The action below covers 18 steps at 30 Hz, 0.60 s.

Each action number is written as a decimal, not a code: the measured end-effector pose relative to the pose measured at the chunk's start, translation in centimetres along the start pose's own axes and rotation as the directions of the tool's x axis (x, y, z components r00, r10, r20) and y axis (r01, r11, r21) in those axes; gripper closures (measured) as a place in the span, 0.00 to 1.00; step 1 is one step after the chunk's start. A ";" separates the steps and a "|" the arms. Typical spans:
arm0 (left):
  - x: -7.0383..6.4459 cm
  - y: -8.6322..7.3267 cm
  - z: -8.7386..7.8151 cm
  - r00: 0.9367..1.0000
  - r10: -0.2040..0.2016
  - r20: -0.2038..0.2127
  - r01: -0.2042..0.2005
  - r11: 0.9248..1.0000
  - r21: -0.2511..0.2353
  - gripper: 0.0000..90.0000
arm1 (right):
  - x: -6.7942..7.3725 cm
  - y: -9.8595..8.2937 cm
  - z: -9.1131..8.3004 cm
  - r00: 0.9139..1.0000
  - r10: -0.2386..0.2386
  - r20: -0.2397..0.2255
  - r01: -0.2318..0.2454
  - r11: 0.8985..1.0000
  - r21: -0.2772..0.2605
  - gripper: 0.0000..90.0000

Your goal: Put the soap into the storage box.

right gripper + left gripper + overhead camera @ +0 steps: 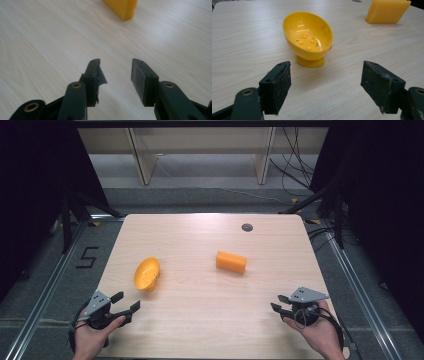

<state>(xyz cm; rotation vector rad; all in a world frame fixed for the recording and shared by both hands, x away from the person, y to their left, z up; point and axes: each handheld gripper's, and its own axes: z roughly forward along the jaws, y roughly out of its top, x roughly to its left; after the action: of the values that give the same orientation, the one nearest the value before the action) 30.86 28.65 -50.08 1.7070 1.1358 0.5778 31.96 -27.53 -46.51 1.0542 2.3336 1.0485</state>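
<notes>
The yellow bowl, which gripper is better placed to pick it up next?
Left. The left gripper sits just short of the bowl, open and aimed at it. The right gripper is across the table, nearer the orange block.

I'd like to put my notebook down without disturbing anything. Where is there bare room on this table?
Plenty: the light wooden table is bare between the left gripper and right gripper, and along its far edge beyond the tilted yellow plastic bowl and orange rectangular block. Nowhere is crowded.
</notes>
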 end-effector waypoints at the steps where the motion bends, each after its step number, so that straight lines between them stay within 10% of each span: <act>1: 0.0 0.0 0.0 1.000 0.000 0.000 0.000 1.000 0.000 0.26 | 0.0 0.2 0.2 1.000 -0.021 0.006 0.022 1.000 -0.007 0.66; 18: 0.1 -0.1 0.2 1.000 -0.013 0.004 0.013 1.000 0.012 0.28 | -2.1 6.7 6.6 0.996 -0.090 -0.023 0.090 0.996 0.025 0.39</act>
<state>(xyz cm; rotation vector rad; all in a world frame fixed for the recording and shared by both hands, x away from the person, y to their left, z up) 31.02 28.70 -50.21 1.7092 1.1491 0.5598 40.42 -23.08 -45.70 0.9418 2.3942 1.0039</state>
